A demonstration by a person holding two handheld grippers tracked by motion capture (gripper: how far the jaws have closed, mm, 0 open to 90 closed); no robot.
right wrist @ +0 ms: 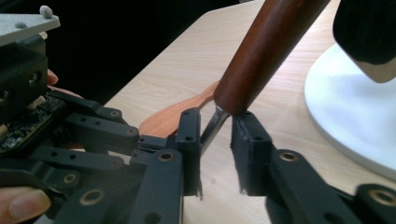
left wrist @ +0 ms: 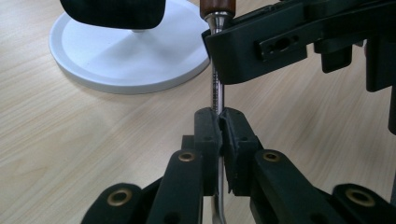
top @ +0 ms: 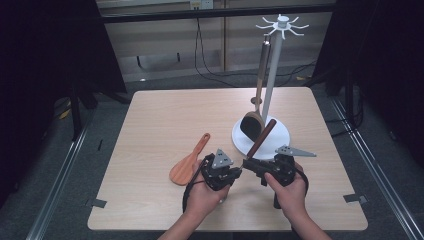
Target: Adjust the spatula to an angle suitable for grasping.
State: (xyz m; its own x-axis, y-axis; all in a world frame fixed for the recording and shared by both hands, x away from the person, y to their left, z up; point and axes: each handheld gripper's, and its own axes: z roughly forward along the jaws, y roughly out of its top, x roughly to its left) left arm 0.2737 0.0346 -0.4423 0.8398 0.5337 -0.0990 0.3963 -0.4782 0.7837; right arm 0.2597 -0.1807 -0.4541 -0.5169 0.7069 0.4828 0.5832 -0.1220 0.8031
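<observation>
We have a utensil with a dark wooden handle (top: 262, 137) and a thin metal shank held between our two tools near the front of the table (top: 165, 110), its handle angling up and away toward the white round base (top: 280, 142) of the hanging stand (top: 272, 75).

In the left gripper view, the left hand-held gripper (left wrist: 219, 122) has its jaws pressed together on the metal shank (left wrist: 217, 88), so it carries the utensil. The right hand-held gripper (right wrist: 215, 122) sits just beside it: in the right gripper view its jaws stand a little apart on either side of the shank, right below the end of the wooden handle (right wrist: 266, 51), and we cannot see them touching the metal. We judge it is either about to close or has just let go.

Judging by how things lie, the work is hanging utensils on the stand. One utensil with a dark head (top: 252, 122) already hangs from the white hook crown (top: 282, 26) at the far right. An orange-brown wooden spatula (top: 187, 162) lies flat on the table to the left of the left hand-held gripper, untouched.

So roughly one item is up, one is in hand and low over the table, and one waits. What remains for the held utensil is to settle the grip between the two tools, raise it to the hooks and catch its handle end on a free prong.
</observation>
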